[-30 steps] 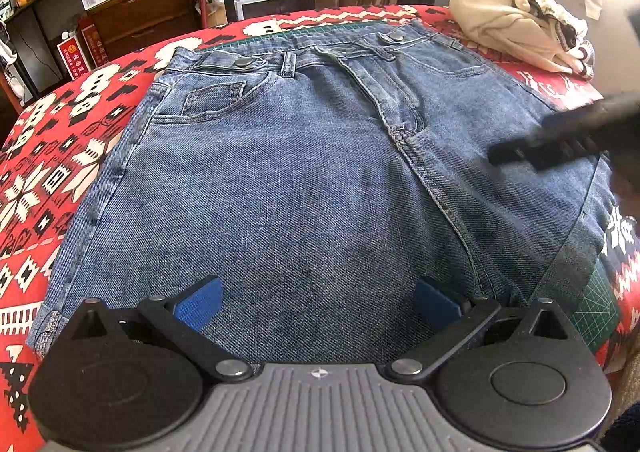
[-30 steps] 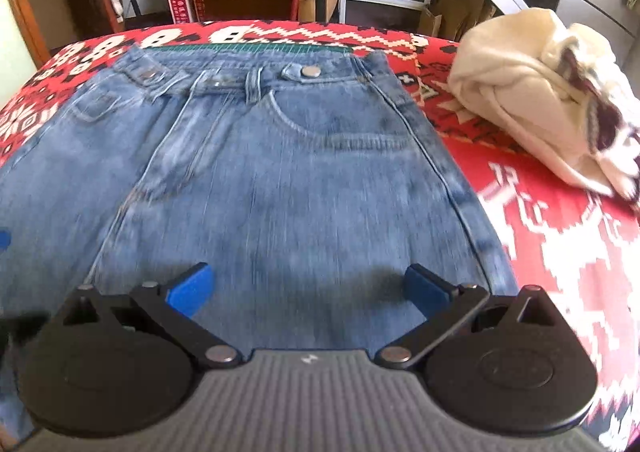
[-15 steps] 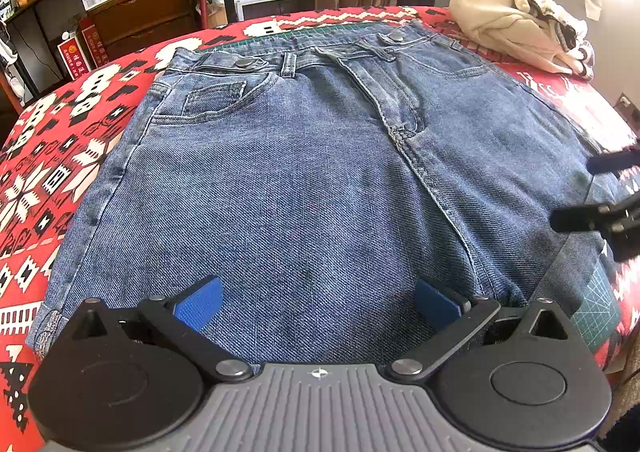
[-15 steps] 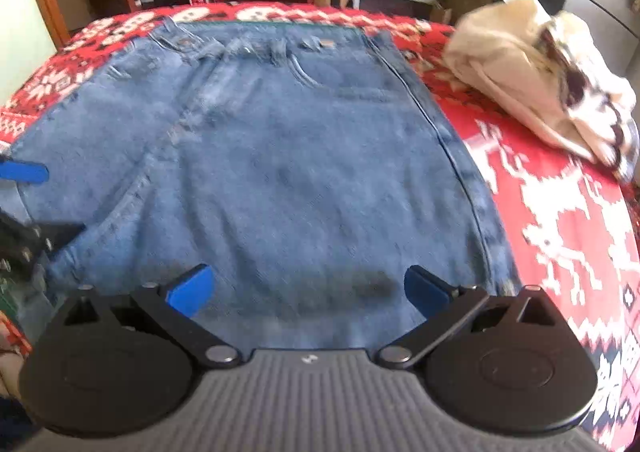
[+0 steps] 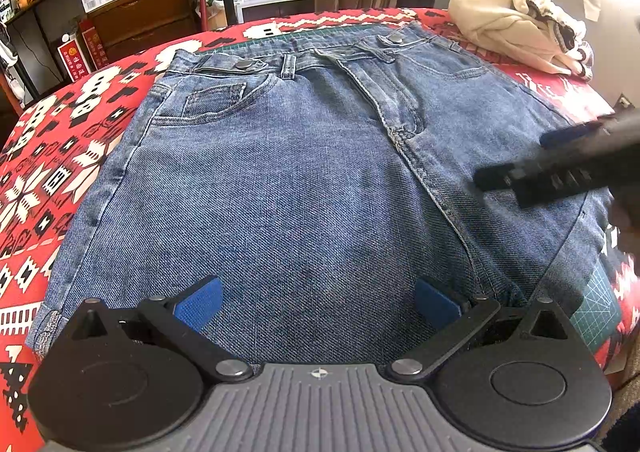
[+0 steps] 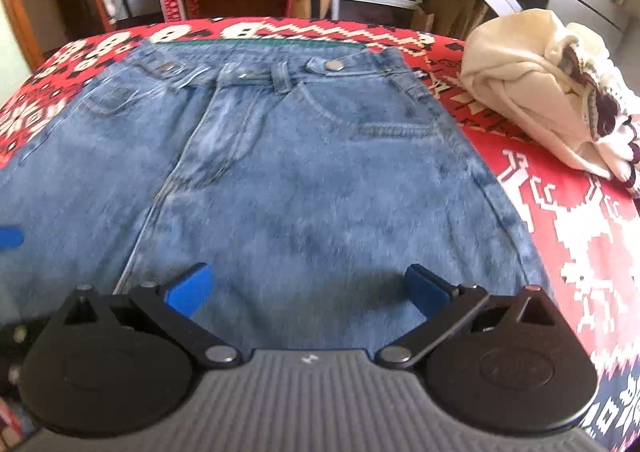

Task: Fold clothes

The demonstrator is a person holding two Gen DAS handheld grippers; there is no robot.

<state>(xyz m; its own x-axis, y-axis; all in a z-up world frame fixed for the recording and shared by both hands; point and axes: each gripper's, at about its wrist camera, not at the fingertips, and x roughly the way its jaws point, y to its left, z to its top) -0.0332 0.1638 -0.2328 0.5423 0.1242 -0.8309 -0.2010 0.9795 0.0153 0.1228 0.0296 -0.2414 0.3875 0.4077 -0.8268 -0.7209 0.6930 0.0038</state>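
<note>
While jeans (image 5: pixel 304 188) stay flat, right gripper (image 5: pixel 516 160) returns inward

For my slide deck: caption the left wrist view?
Open left gripper above flat jeans on a red patterned cloth; right gripper alongside.

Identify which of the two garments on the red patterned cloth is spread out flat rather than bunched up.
The blue denim jeans lie flat, waistband farthest from the grippers. The cream garment, beside them at the right, sits in a crumpled heap.

Both grippers' fingers (image 5: pixel 318 302) (image 6: pixel 306 288) spread wide
</note>
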